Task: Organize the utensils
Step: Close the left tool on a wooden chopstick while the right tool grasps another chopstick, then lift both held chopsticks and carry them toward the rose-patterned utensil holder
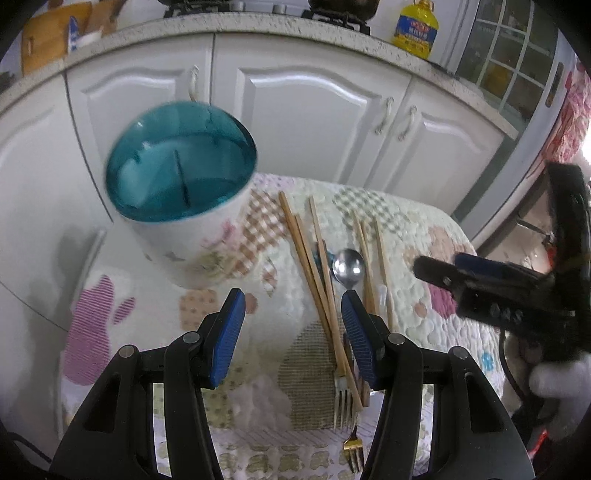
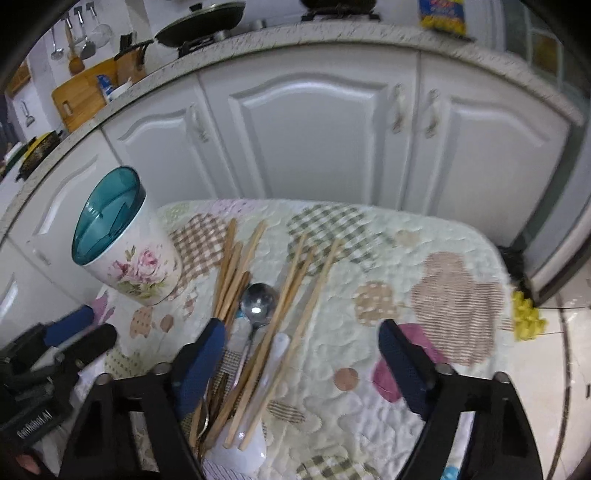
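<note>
A white floral utensil holder (image 1: 181,177) with a teal divided insert stands at the table's back left; in the right wrist view the holder (image 2: 122,243) shows no utensils inside. Several wooden chopsticks (image 1: 310,266), a metal spoon (image 1: 348,267), a silver fork (image 1: 345,398) and a small gold fork (image 1: 354,450) lie on the cloth. My left gripper (image 1: 293,302) is open above the cloth, its right pad over the spoon's handle. My right gripper (image 2: 301,326) is open wide over the chopsticks (image 2: 291,280), the spoon (image 2: 258,301) and a white spoon (image 2: 273,365), pressing on nothing.
A quilted patchwork cloth (image 2: 406,258) covers the small table. White cabinet doors (image 2: 306,129) stand close behind it, with an oil bottle (image 1: 415,29) on the counter above. A yellow object (image 2: 528,319) lies on the floor at the right. A white-gloved hand (image 1: 561,384) holds the right gripper.
</note>
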The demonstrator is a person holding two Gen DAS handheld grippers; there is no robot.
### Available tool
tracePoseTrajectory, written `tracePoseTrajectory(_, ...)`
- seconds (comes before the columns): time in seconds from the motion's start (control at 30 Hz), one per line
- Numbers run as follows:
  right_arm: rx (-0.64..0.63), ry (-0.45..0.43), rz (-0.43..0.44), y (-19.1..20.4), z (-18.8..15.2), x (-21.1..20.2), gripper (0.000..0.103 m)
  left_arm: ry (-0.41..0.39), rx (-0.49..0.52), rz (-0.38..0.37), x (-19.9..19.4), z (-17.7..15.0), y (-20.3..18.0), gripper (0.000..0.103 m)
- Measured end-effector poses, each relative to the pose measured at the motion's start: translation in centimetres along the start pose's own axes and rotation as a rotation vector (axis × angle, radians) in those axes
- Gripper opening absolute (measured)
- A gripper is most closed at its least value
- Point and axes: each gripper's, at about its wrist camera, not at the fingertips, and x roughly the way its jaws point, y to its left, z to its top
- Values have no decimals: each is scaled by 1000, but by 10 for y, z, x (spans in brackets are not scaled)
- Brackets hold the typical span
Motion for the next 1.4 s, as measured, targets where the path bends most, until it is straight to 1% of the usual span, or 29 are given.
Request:
tracePoseTrajectory(0.03,9,18,26,-2,2,7,69,10,2,-9,4,0,-2,54)
tracePoseTrajectory(0.07,18,32,46,-5,4,13,61,20,2,-26,9,0,-4,54)
tracePoseTrajectory(0.1,29,46,65,-7,5,19,57,35,4,-49,15,0,-6,54)
tracePoseTrajectory(0.2,62,69,77,-16,9,35,53,80,13,-79,30,-1,-13,54)
tracePoseTrajectory(0.3,92,102,97,-24,9,51,51,115,34,-82,47,-3,-21,53)
tracePoseTrajectory(0.37,99,118,105,-25,10,60,49,130,50,-82,57,-3,-25,40)
tracePoseTrajectory(0.4,100,124,108,-26,10,64,48,144,57,-80,62,-3,-26,28)
tracePoseTrajectory(0.43,102,127,108,-26,12,67,47,166,55,-84,70,-4,-25,19)
tracePoseTrajectory(0.5,118,130,110,-29,14,75,42,201,38,-98,80,-5,-22,13)
tracePoseTrajectory(0.53,134,134,116,-31,16,79,41,212,27,-102,84,-6,-19,10)
tracePoseTrajectory(0.57,150,140,121,-34,17,84,38,215,17,-109,85,-6,-16,9)
tracePoseTrajectory(0.6,164,147,125,-36,19,89,31,210,9,-117,83,-8,-15,7)
tracePoseTrajectory(0.63,172,155,129,-37,19,94,28,200,9,-116,80,-8,-13,6)
tracePoseTrajectory(0.7,179,172,136,-39,20,102,13,188,14,-120,74,-8,-10,6)
tracePoseTrajectory(0.77,180,176,149,-40,19,105,9,184,21,-136,64,-10,-6,5)
tracePoseTrajectory(0.83,174,172,148,-40,17,102,7,178,39,-141,55,-11,-4,4)
tracePoseTrajectory(0.93,143,158,145,-42,10,86,6,182,58,-159,38,-16,-1,4)
tracePoseTrajectory(1.07,151,164,153,-53,-6,64,6,207,127,-157,17,-34,0,4)
tracePoseTrajectory(1.1,146,171,147,-55,-12,59,6,223,139,-151,14,-40,2,4)
tracePoseTrajectory(1.23,140,204,154,-59,-35,45,6,250,175,-128,5,-57,10,4)
tracePoseTrajectory(1.3,138,229,171,-59,-43,43,6,257,180,-130,2,-59,12,4)
tracePoseTrajectory(1.37,132,255,162,-56,-48,45,6,251,181,-128,1,-56,12,5)
tracePoseTrajectory(1.4,127,262,151,-56,-49,46,9,247,183,-125,1,-54,12,7)
